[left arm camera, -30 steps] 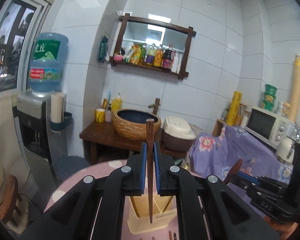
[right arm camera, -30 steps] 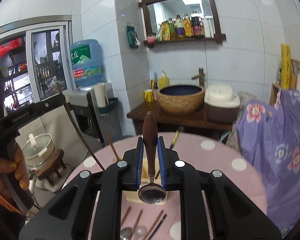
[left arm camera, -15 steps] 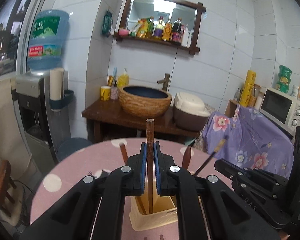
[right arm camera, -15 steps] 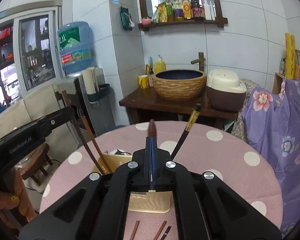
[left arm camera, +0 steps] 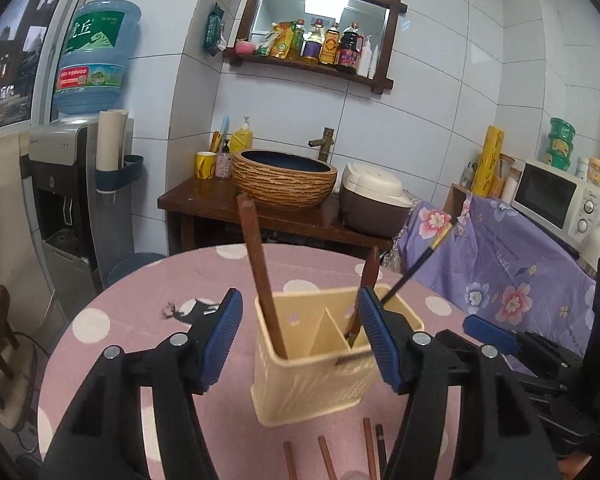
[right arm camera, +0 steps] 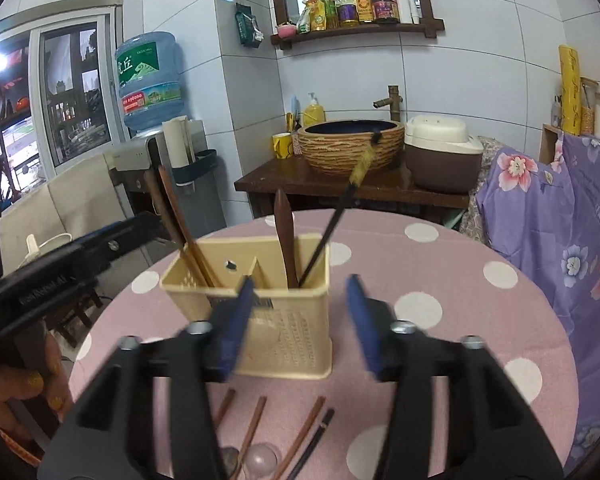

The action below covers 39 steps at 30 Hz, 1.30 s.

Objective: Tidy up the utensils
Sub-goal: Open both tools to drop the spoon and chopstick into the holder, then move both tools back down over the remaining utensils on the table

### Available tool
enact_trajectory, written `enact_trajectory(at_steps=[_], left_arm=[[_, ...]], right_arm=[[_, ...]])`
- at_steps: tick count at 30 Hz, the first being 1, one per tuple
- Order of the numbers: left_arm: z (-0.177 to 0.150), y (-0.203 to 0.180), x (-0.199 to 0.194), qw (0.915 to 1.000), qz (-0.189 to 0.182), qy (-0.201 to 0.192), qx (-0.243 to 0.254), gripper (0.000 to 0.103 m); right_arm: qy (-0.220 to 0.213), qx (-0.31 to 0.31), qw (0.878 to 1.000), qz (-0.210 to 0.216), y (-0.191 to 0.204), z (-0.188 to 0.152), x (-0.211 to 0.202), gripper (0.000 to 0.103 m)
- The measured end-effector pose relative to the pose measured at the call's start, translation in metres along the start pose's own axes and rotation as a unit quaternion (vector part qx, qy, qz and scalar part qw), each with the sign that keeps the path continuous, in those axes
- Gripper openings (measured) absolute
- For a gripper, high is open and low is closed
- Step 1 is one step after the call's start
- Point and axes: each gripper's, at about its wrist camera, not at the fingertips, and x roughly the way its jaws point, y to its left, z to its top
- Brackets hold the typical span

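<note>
Both claws have just been opening and now grip nothing; the wooden chopstick and brown spoon they held stand dropped in the cream, perforated two-compartment holder, just ahead of the left claw and right claw. Four loose sticks lie on the pink dotted table beneath the right claw's tilted-down fingers.
</note>
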Motion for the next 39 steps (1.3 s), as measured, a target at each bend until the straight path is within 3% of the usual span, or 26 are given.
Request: enact_trajectory(at_steps=[4, 9, 14, 18, 29, 33, 37, 39], left_arm=[[-0.031, 0.01, -0.008, 0.9994, 0.006, 0.033, -0.006, 0.075], [-0.077, 0.02, -0.018, 0.9959, 0.04, 0.08, 0.015, 0.075], [-0.115, 0.031, -0.03, 0.9919, 0.067, 0.107, -0.001, 0.075], [-0.136, 0.031, -0.036, 0.9896, 0.08, 0.119, -0.002, 0.075], [-0.154, 0.027, -0.044, 0.9884, 0.074, 0.132, -0.002, 0.075], [-0.156, 0.028, -0.046, 0.9884, 0.069, 0.135, -0.008, 0.075], [-0.159, 0.029, -0.046, 0.9877, 0.066, 0.141, -0.013, 0.075], [-0.159, 0.029, -0.044, 0.9876, 0.063, 0.143, -0.017, 0.075]], right_arm=[[0.03, -0.003, 0.999, -0.024, -0.004, -0.032, -0.006, 0.058], [0.087, -0.006, 0.994, -0.06, -0.005, -0.089, -0.008, 0.061], [0.148, 0.013, 0.986, -0.071, 0.002, -0.141, -0.011, 0.058], [0.168, 0.028, 0.983, -0.067, 0.013, -0.164, -0.017, 0.057], [0.189, 0.009, 0.977, -0.101, 0.045, -0.186, -0.017, 0.05], [0.192, 0.01, 0.976, -0.098, 0.035, -0.186, -0.02, 0.05], [0.191, 0.029, 0.974, -0.12, 0.008, -0.184, -0.026, 0.049], [0.181, 0.057, 0.977, -0.097, -0.004, -0.181, -0.029, 0.049]])
